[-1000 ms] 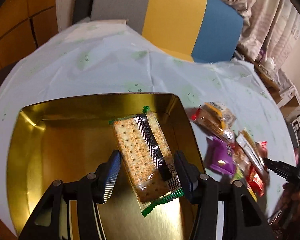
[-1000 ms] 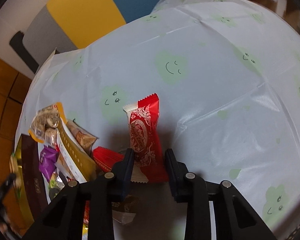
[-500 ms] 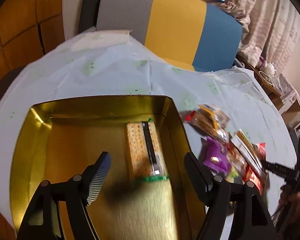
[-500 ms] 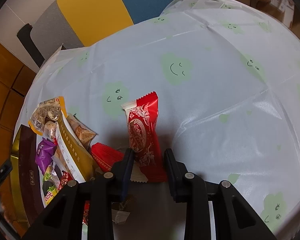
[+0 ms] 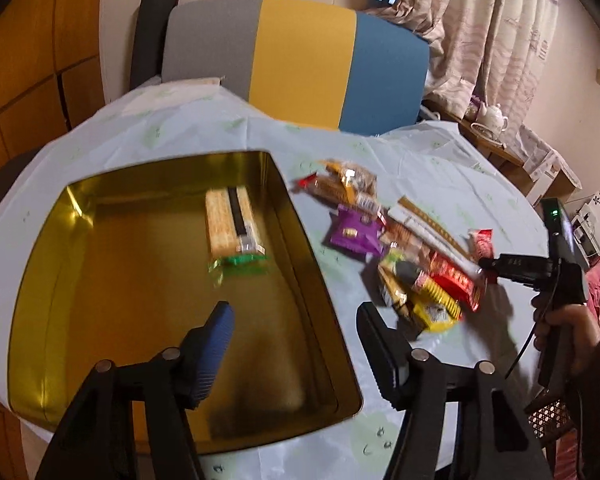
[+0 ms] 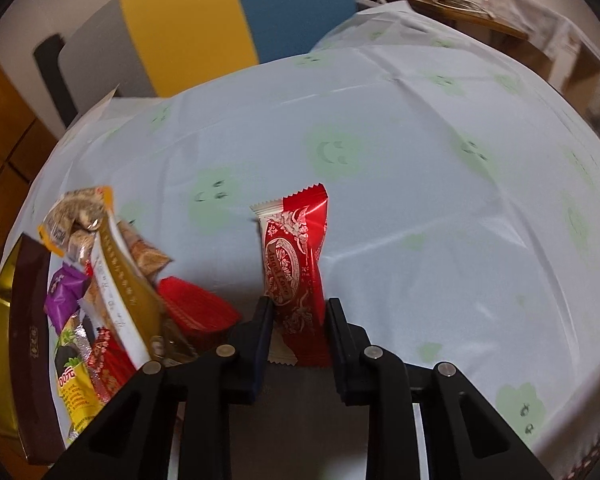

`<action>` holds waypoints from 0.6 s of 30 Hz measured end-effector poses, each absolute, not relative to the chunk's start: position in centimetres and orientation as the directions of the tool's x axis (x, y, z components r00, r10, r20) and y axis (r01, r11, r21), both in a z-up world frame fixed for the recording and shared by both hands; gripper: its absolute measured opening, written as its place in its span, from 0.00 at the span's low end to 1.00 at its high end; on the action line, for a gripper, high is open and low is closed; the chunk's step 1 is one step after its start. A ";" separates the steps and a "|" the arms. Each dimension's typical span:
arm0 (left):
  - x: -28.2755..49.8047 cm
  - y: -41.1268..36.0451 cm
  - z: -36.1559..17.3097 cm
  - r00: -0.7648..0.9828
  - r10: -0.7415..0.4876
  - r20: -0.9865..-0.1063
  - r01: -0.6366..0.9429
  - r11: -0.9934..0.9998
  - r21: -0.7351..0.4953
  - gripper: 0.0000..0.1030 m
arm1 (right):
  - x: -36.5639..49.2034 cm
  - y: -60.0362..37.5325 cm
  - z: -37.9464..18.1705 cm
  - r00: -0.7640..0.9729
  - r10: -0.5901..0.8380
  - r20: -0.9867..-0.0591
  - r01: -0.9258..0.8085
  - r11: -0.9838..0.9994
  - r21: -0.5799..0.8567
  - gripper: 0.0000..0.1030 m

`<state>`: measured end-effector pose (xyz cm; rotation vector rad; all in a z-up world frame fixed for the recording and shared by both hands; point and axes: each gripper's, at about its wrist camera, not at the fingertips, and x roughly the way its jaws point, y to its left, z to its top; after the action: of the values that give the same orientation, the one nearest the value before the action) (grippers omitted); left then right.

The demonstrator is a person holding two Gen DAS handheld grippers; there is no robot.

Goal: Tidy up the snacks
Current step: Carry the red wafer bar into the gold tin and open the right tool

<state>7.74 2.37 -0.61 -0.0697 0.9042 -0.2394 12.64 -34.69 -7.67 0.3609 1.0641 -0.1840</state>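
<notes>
Red foil is pinched between the fingers of the right claw (image 6: pixel 296 320), which holds a red snack bar (image 6: pixel 296 264) upright above the table (image 6: pixel 440 184), apart from the snack pile (image 5: pixel 400 248). Slick wrapper, narrow grip: it could slide out on the way to the gold tin (image 5: pixel 296 224). Spread wide and holding nothing, the left claw (image 5: pixel 294 344) hovers over the tin, where a cracker pack (image 5: pixel 230 228) lies; the two claws could collide there.

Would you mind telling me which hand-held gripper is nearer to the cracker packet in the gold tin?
Left. The left hand-held gripper hangs open over the gold tin, short of the cracker packet; the right hand-held gripper is beyond the snack pile.
</notes>
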 end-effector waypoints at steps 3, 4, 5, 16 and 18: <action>7.2 2.8 -1.2 0.578 -0.245 -0.779 0.160 0.969 -0.186 0.61 | 11.8 -35.5 -7.5 0.480 0.010 -0.877 0.347 0.916 0.201 0.25; 7.0 2.9 -1.4 0.577 -0.244 -0.779 0.155 0.970 -0.189 0.61 | 11.3 -35.6 -7.4 0.482 0.003 -0.876 0.349 0.916 0.195 0.24; 6.8 3.0 -1.5 0.576 -0.242 -0.781 0.153 0.970 -0.188 0.61 | 11.7 -35.1 -7.6 0.483 0.002 -0.875 0.348 0.917 0.194 0.24; 5.3 3.6 -2.1 0.587 -0.222 -0.779 0.135 0.975 -0.176 0.58 | 9.7 -34.1 -7.8 0.463 -0.042 -0.885 0.322 0.939 0.124 0.26; 5.2 3.6 -2.4 0.571 -0.228 -0.789 0.128 0.974 -0.189 0.54 | 9.2 -34.1 -7.8 0.462 -0.052 -0.886 0.314 0.943 0.109 0.26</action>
<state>5.20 3.58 -2.38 -0.1157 0.9410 -0.2095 9.17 -34.07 -7.79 0.2723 1.0708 -0.2279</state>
